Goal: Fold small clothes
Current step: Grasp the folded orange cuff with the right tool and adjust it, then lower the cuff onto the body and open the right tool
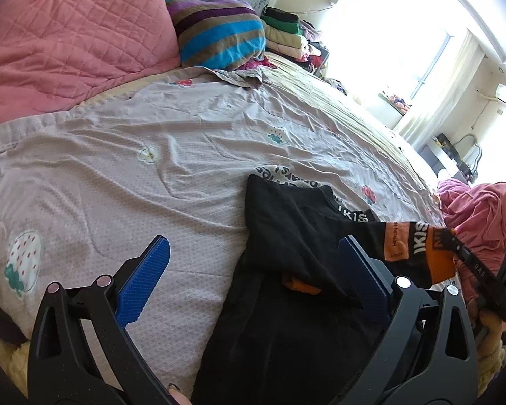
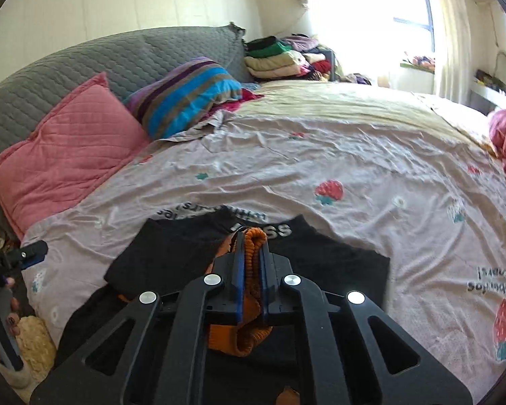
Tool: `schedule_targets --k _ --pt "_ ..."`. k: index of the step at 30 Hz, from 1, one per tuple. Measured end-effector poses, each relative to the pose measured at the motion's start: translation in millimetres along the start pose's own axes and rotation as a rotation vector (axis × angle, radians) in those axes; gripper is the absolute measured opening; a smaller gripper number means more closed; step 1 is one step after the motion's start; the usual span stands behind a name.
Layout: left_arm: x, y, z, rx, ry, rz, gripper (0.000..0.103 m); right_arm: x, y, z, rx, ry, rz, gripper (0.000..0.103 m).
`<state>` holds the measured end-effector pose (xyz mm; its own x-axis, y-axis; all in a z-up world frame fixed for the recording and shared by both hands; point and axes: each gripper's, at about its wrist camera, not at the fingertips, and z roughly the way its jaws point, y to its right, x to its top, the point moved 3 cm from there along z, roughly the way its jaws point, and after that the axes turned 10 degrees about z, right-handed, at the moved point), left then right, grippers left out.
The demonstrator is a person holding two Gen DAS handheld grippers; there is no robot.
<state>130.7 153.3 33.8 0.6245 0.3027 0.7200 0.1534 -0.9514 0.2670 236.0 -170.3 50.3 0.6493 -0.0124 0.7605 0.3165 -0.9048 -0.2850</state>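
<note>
Right gripper [image 2: 251,263]: fingers clenched on the orange ribbed cuff [image 2: 253,246] of a black garment, lifting that cuff above the rest of the cloth.
Left gripper [image 1: 253,270]: fingers released and spread wide, one blue pad [image 1: 145,280] over the sheet, the other at the garment's edge, gripping nothing.
Black garment [image 1: 286,236]: lies partly folded on the near edge of the bed, with its lower part hanging over that edge; white lettering runs along a black band, and an orange label sits near the cuff.
Bed sheet [image 1: 135,141]: pale lilac, wrinkled, printed with strawberries and flowers.
Pink quilted pillow [image 2: 67,155]: at the head of the bed, against the grey quilted headboard [image 2: 118,57].
Striped pillow [image 2: 185,94]: just beside the pink one.
Stack of folded clothes [image 2: 276,57]: at the far corner, near the window.
Pink bedding [image 1: 482,209]: bunched at the bed's right edge.
</note>
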Motion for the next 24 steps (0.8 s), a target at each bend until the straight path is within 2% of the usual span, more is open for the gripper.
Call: schedule_targets --k 7,12,21,23,24 --pt "8 23 22 -0.010 -0.028 0.054 0.093 -11 21 9 -0.016 -0.018 0.050 0.006" --pt "12 47 42 -0.024 -0.052 0.118 0.093 -13 29 11 -0.022 -0.018 0.064 0.006" --pt "13 75 81 -0.051 -0.107 0.172 0.093 -18 37 12 -0.041 -0.024 0.069 0.006" --pt "12 79 89 -0.062 -0.120 0.182 0.092 -19 40 14 -0.046 -0.033 0.070 0.006" --pt "11 81 93 -0.070 -0.128 0.184 0.088 -20 41 15 -0.049 -0.038 0.070 0.006"
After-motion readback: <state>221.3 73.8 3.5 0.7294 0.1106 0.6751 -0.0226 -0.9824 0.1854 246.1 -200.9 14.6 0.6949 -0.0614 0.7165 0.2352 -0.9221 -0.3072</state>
